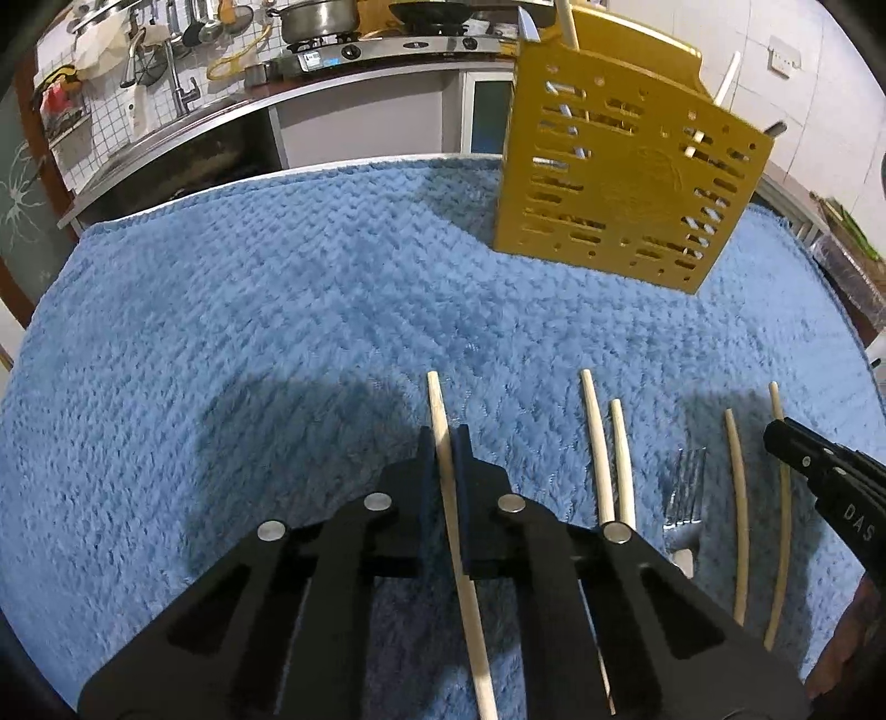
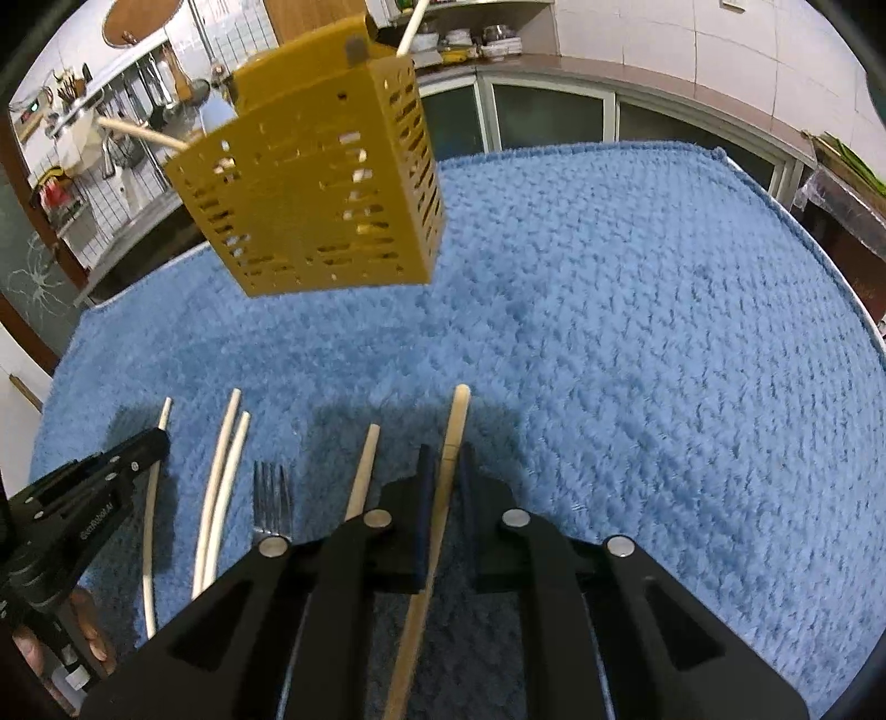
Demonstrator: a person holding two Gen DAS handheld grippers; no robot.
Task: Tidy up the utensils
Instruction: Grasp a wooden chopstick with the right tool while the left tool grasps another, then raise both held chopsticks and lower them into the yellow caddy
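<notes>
A pale wooden chopstick [image 1: 437, 404] lies on the blue towel [image 1: 277, 310], and my left gripper [image 1: 446, 443] is shut on it near its far end. My right gripper [image 2: 446, 459] is shut on another chopstick [image 2: 459, 410] further right. Between the two grippers lie a pair of chopsticks [image 1: 606, 443], a metal fork [image 1: 686, 487] and a single chopstick [image 1: 739, 498]. The yellow slotted utensil holder [image 1: 626, 183] stands at the back of the towel with a few sticks and a metal handle poking out. In the right wrist view the left gripper [image 2: 158, 440] shows at the left edge.
The towel [image 2: 609, 332] covers the whole table, which ends at a curved edge on the right. Behind it runs a kitchen counter with a gas stove [image 1: 387, 47], a pot and a sink with hanging tools. A hand [image 2: 83, 626] holds the left gripper.
</notes>
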